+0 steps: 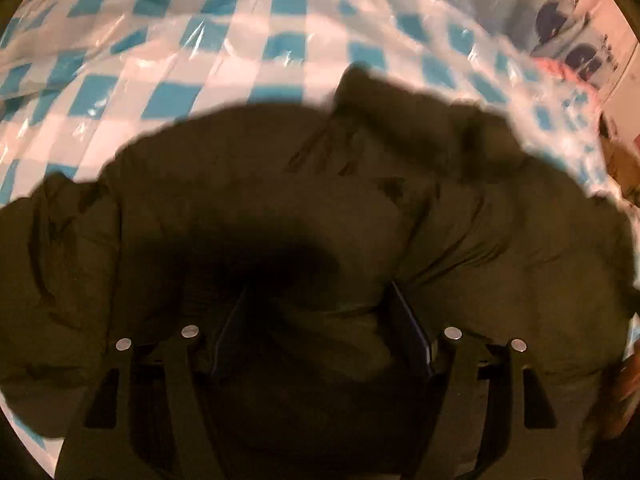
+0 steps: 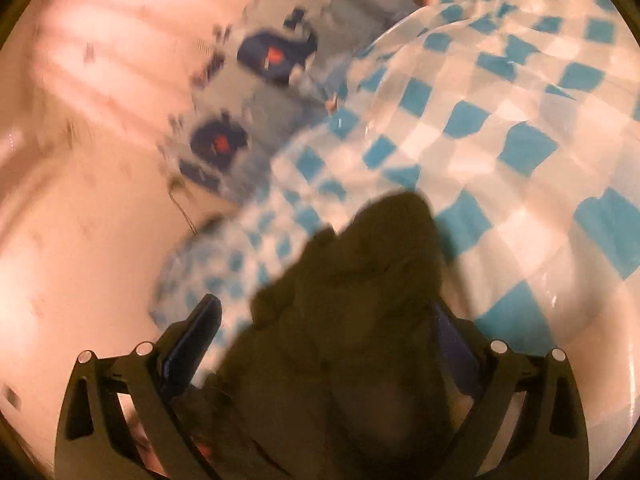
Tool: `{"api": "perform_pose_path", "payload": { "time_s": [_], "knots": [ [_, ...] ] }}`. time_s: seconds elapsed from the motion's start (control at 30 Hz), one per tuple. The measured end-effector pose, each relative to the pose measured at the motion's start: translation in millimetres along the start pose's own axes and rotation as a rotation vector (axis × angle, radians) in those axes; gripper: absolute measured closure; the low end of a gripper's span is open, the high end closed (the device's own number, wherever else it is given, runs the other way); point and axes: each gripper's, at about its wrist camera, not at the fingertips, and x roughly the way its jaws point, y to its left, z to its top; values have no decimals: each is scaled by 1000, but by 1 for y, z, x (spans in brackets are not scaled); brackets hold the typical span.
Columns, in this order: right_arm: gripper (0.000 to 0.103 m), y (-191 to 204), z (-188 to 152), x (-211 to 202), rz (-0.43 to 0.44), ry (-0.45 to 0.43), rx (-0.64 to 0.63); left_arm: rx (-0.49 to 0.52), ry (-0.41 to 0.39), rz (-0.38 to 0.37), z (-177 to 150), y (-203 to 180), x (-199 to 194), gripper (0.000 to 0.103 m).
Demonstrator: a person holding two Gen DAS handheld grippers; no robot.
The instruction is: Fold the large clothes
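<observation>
Tools (image 1: 320,320) (image 2: 324,340) low over dark garment (image 1: 280,220)

Left black plastic two-finger tool (image 1: 320,316) with slotted triangular linkage arms, four round silver pivot pins, dark blue finger pads (image 1: 412,332), right black plastic tool (image 2: 324,332) of matching build, blue pads (image 2: 192,344)

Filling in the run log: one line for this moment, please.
stage: mid-fold | left gripper: dark garment between jaws | right gripper: jaws wide, garment between | surface: blue-white checked cover | blur: heavy
</observation>
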Motion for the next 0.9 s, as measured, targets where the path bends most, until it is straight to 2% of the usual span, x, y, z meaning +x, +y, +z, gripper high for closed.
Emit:
{"api": "perform_pose_path", "payload": {
  "time_s": [0.07, 0.13, 0.17, 0.23, 0.27, 0.3, 0.33, 0.37, 0.4, 0.47, 0.5, 0.53, 0.6, 0.63, 0.67, 0.73, 0.77, 0.8, 0.83, 0.9],
  "knots": [
    [7, -2, 9, -5, -25, -25, 10, -38, 4, -7, -3, 16, -6, 38],
    [7, -1, 12, 7, -174, 38, -16, -27, 16, 9, -6, 24, -6, 39],
    [7, -4, 11, 12, -174, 68, -2, -14, 27, 19, -7, 24, -4, 39],
    [7, 5, 3, 10, -152, 31, -35, 14, 34, 53, -8, 17, 0, 39],
    [7, 23, -3, 20, -228, 69, -143, 23, 38, 67, -8, 15, 1, 39],
    [7, 35, -12, 34, -348, 108, -255, 17, 36, 66, -8, 13, 0, 39],
    [7, 41, -26, 53, -496, 170, -378, -12, 20, 28, -9, 15, -6, 39],
    [7, 30, -51, 93, -727, 308, -528, -45, 0, -39, -10, 21, -17, 39],
    [5, 15, -64, 105, -752, 375, -542, -74, -21, -90, -11, 25, -29, 39],
    [6, 4, -64, 109, -740, 402, -492, -112, -107, -144, -19, 41, -67, 38],
    [6, 4, -61, 105, -739, 404, -468, -122, -169, -128, -27, 54, -95, 32],
    [6, 5, -58, 95, -734, 386, -422, -126, -214, -97, -33, 67, -115, 28],
    [6, 15, -59, 74, -734, 310, -419, -159, -303, -45, -54, 106, -161, 14],
    [6, 30, -63, 56, -723, 230, -448, -182, -335, 2, -65, 129, -178, 14],
    [6, 39, -67, 45, -709, 187, -460, -190, -351, 47, -72, 147, -190, 14],
    [6, 64, -78, 22, -588, 114, -459, -203, -387, 183, -87, 191, -213, 14],
    [6, 81, -85, 16, -462, 121, -441, -233, -385, 216, -93, 217, -223, 14],
    [6, 96, -91, 19, -354, 145, -433, -274, -383, 208, -94, 234, -228, 14],
    [6, 114, -100, 24, -237, 179, -430, -314, -385, 192, -95, 250, -233, 14],
    [6, 155, -129, 62, 39, 367, -356, -344, -387, 197, -96, 272, -240, 14]
  ]
}}
